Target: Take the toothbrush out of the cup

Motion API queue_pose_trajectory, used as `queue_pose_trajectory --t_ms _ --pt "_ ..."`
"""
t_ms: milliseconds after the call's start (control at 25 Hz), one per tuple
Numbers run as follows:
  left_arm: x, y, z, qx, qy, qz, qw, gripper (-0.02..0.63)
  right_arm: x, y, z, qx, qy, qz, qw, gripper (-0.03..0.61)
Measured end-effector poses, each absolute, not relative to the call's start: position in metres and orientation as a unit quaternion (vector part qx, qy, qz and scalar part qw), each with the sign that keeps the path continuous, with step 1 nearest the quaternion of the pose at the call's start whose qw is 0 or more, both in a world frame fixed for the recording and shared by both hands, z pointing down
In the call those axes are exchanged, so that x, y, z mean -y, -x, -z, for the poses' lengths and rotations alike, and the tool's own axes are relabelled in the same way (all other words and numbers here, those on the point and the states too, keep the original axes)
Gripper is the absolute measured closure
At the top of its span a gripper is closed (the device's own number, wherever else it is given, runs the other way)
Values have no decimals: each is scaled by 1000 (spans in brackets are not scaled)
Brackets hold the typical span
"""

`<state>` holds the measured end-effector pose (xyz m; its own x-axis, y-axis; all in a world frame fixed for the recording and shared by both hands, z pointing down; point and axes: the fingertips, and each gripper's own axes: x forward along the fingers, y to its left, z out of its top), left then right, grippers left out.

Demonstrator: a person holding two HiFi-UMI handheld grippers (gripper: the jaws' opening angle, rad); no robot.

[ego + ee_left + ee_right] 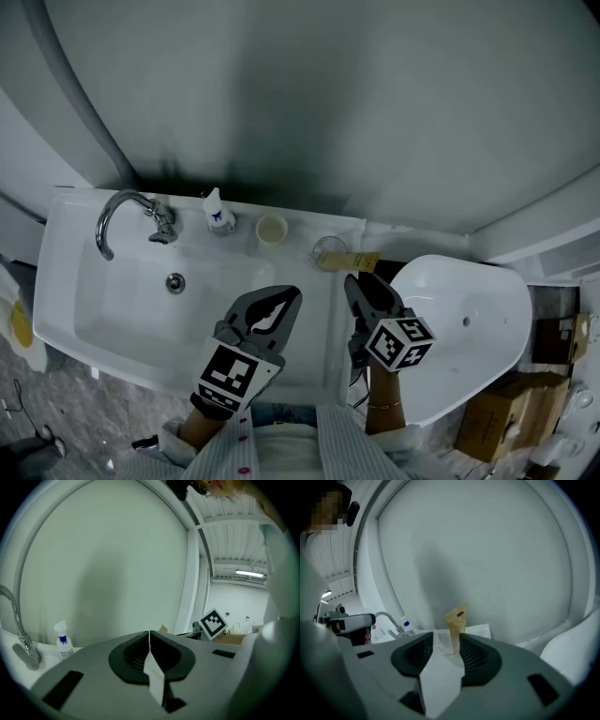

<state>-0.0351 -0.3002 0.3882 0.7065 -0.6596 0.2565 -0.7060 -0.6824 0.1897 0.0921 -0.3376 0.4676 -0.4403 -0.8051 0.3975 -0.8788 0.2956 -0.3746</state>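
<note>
A clear cup (328, 251) stands on the white ledge right of the sink, and a toothbrush in a tan wrapper (362, 261) leans out of it to the right. My right gripper (362, 281) hovers just in front of the cup, open with nothing between its jaws. In the right gripper view the cup (442, 645) and the upright wrapped toothbrush (455, 619) show beyond the gap of the right gripper (445, 637). My left gripper (286, 298) hangs over the sink basin, shut and holding nothing. In its own view the left gripper (149, 635) has its jaws meeting.
A white sink (103, 314) with a chrome faucet (127, 211) fills the left. A small spray bottle (218, 216) and a pale yellow cup (272, 228) stand on the back ledge. A white bowl-shaped fixture (469, 328) and a cardboard box (502, 412) lie to the right.
</note>
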Motion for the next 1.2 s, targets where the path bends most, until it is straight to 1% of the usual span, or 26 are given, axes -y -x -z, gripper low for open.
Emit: queue_pose_trajectory --t_ms 520,1000,1120,1200 --pt "320 35 -417 375 -906 -105 165 592 367 -89 -494 795 -531 -283 78 407" --pt "326 41 -435 379 -900 -121 178 592 383 -84 -510 795 -530 -274 107 407" --pt "326 42 -438 379 -899 -123 181 592 386 -82 -511 796 -531 -268 114 411" --pt "326 43 -440 379 -899 -124 183 592 387 -82 -512 795 -533 -264 118 434"
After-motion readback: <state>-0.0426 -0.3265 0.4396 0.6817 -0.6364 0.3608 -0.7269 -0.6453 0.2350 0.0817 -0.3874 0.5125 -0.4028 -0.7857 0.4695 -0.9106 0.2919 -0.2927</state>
